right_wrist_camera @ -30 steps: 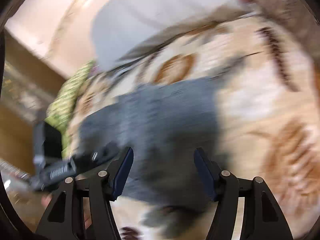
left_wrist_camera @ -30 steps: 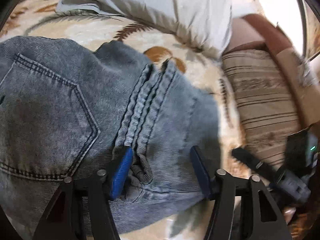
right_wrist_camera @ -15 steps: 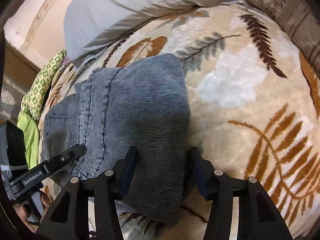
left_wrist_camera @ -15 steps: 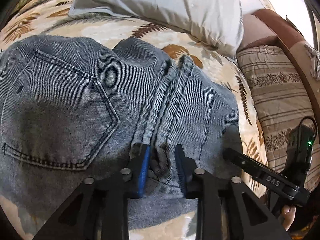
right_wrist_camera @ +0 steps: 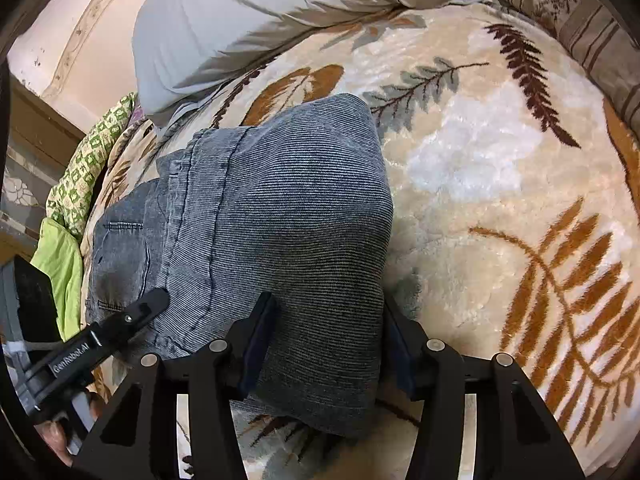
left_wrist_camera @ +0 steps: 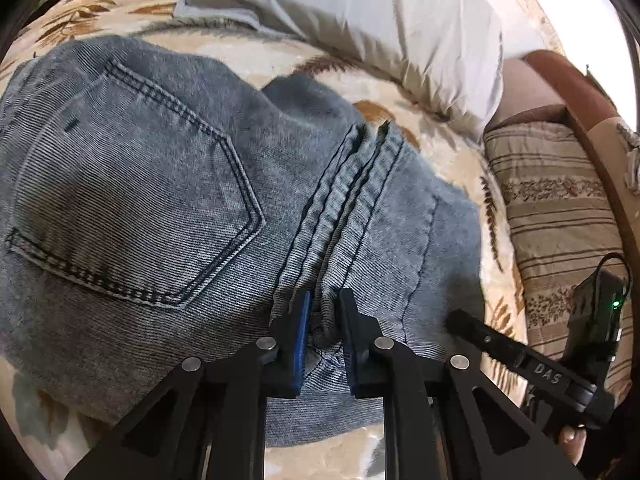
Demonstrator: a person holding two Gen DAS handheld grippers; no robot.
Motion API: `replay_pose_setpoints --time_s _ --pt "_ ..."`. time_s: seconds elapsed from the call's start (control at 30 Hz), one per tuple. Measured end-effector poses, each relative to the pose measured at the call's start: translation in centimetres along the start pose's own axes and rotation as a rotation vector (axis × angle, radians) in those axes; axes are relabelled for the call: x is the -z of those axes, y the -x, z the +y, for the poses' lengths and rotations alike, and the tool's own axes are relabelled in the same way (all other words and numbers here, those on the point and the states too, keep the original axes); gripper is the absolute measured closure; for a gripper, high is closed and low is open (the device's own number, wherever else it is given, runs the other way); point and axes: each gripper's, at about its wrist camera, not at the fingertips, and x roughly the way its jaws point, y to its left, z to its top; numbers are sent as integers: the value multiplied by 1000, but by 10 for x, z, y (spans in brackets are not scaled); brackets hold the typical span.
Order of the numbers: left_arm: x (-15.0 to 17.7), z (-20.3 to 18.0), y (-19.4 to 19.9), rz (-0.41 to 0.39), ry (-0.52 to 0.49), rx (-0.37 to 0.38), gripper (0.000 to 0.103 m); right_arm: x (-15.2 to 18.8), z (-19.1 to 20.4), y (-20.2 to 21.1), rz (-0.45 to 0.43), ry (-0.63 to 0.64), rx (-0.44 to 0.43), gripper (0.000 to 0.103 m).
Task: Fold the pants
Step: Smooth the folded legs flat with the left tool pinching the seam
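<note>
The jeans (left_wrist_camera: pixel 168 208) lie folded in a compact stack on the fern-print blanket (right_wrist_camera: pixel 500 168), near edge toward both cameras, with a grey pillow (left_wrist_camera: pixel 360 20) beyond at the far side.

Left to right:

1. Back pocket (left_wrist_camera: pixel 132 200): faces up on the left of the stack.
2. Left gripper (left_wrist_camera: pixel 324 320): fingers narrow, pinched on the ridge of stacked seams (left_wrist_camera: pixel 348 200) at the near edge of the jeans.
3. Right gripper (right_wrist_camera: pixel 326 320): fingers moderately spread, straddling the folded denim bundle at its right end. Firm contact on both sides cannot be confirmed; the right finger sits at the fabric edge.

Step in hand, as judged: securing both grips on the near edge before a further fold or a lift of the stack.

Next move calls for: seating the right grip through all layers, then moving both grippers together so the layers do not slide apart.

Legible writing: "DAS" on the right gripper's finger in the left wrist view; "GenRobot.AI" on the left gripper's finger in the right wrist view.
</note>
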Motion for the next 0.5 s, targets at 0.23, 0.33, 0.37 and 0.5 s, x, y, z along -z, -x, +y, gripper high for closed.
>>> replay_pose_setpoints --time_s 0.23,0.33,0.37,0.5 --pt "1 -10 4 -1 -42 -30 92 -2 0 -3 1 -4 3 50" --pt "5 -22 28 -26 -41 -16 93 0 3 6 -21 11 8 57" --pt "9 -24 38 -32 -36 -7 93 1 3 10 -30 16 8 57" --pt "29 -18 41 -32 -41 -84 91 3 4 5 -9 12 -6 54"
